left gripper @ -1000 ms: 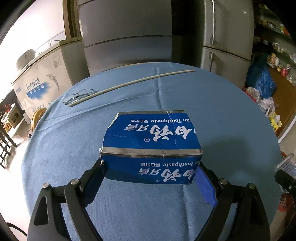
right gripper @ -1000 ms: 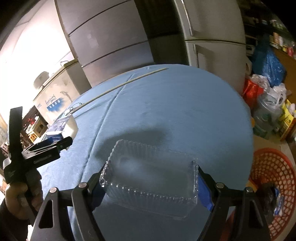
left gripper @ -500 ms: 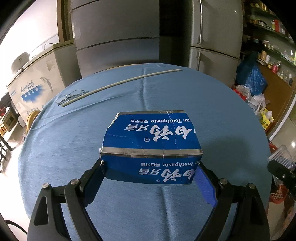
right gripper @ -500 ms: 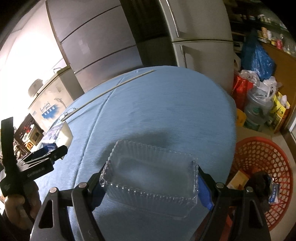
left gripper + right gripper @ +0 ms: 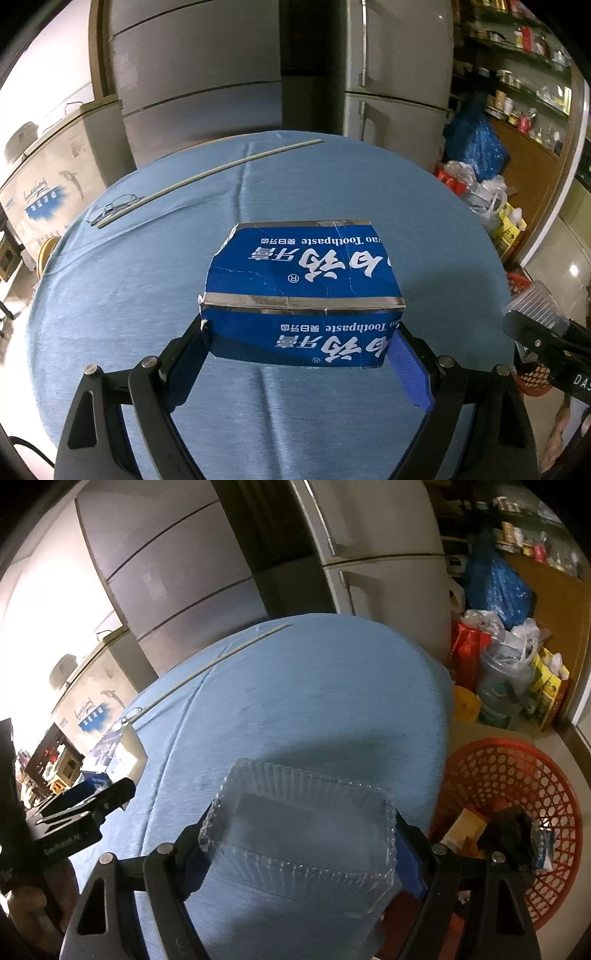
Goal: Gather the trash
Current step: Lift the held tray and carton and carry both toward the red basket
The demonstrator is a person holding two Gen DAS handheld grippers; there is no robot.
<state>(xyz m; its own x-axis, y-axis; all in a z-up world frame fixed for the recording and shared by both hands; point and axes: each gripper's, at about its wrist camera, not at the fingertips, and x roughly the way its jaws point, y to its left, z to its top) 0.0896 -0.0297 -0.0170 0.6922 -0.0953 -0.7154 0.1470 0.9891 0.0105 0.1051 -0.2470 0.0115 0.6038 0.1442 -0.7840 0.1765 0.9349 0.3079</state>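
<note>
My left gripper (image 5: pixel 299 354) is shut on a blue toothpaste box (image 5: pixel 301 291) and holds it above the round table with the blue cloth (image 5: pixel 129 288). My right gripper (image 5: pixel 299 845) is shut on a clear ribbed plastic tray (image 5: pixel 299 834), held over the table's right edge (image 5: pixel 439 709). A red mesh basket (image 5: pixel 517 775) stands on the floor to the right of the table, with a cardboard piece and dark trash inside. The left gripper with its box shows at the left of the right wrist view (image 5: pixel 92 801); the right gripper shows at the right of the left wrist view (image 5: pixel 546 332).
A long pale stick (image 5: pixel 207 175) and a pair of glasses (image 5: pixel 110 208) lie at the far side of the table. Fridges (image 5: pixel 399 74) stand behind it. Bags and a water jug (image 5: pixel 506 686) crowd the floor at the right.
Both grippers have moved to the right with their loads. The red basket now shows more fully under the right gripper.
</note>
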